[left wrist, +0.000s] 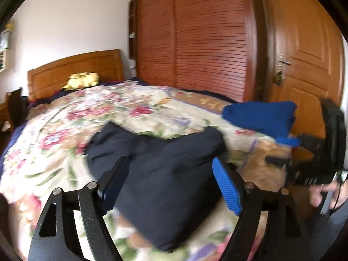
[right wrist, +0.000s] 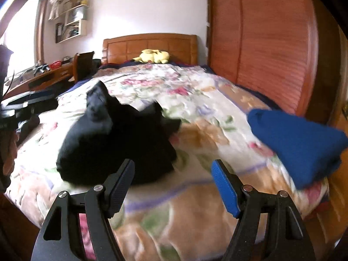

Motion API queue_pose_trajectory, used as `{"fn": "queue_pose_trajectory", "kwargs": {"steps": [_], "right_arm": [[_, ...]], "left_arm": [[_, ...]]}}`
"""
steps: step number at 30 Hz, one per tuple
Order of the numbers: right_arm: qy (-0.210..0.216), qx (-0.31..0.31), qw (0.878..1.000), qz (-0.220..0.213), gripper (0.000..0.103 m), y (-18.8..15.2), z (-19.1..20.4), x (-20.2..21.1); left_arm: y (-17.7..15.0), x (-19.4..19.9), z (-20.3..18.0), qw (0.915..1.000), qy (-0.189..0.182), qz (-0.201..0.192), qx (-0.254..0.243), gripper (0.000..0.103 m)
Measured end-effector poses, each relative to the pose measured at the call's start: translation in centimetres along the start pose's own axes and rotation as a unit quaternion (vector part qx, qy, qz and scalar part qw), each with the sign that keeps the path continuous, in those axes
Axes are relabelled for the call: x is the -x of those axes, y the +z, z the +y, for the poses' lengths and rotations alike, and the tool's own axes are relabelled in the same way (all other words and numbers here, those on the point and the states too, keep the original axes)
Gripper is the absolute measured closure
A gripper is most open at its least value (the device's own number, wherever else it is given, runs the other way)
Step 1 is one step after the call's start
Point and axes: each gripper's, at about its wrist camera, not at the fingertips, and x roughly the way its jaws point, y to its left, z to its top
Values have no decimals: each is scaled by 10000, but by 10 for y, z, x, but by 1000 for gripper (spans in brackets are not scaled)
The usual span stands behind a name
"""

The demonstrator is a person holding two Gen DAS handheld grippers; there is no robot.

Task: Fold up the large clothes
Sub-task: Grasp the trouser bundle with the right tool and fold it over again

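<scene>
A dark navy garment point(left wrist: 161, 169) lies bunched on the floral bedspread point(left wrist: 65, 117), roughly folded. My left gripper point(left wrist: 170, 163) is open and hovers just above its near part, touching nothing. In the right wrist view the same dark garment point(right wrist: 113, 143) lies left of centre. My right gripper point(right wrist: 173, 166) is open and empty above the bedspread point(right wrist: 195, 100), just to the garment's right. A folded blue garment point(right wrist: 300, 143) sits at the bed's right edge; it also shows in the left wrist view point(left wrist: 261, 115).
A yellow plush toy point(right wrist: 154, 56) lies by the wooden headboard point(right wrist: 150, 45). A louvred wardrobe point(left wrist: 195, 39) and a door point(left wrist: 304, 50) stand right of the bed. A cluttered desk point(right wrist: 37, 76) is on the left. The other gripper and a hand point(left wrist: 326, 187) show at right.
</scene>
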Motion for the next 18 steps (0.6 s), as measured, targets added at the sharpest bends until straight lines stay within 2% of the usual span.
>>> {"fn": "queue_pose_trajectory", "kwargs": {"steps": [5,10,14,18], "right_arm": [[334,233,9989,-216,28,36,24,-23],[622,402,9971,-168,28,60,44,-55],[753,645,9951,-7,28,69,58,-79],[669,889,9928,450,28,68,58,-111]], "left_arm": [[-26,7,36,9986,520,53,115,23],[-52,0,57,9969,658,321,279,23],[-61,-2,66,9962,677,372,400,23],[-67,-10,73,9960,641,442,434,23]]}}
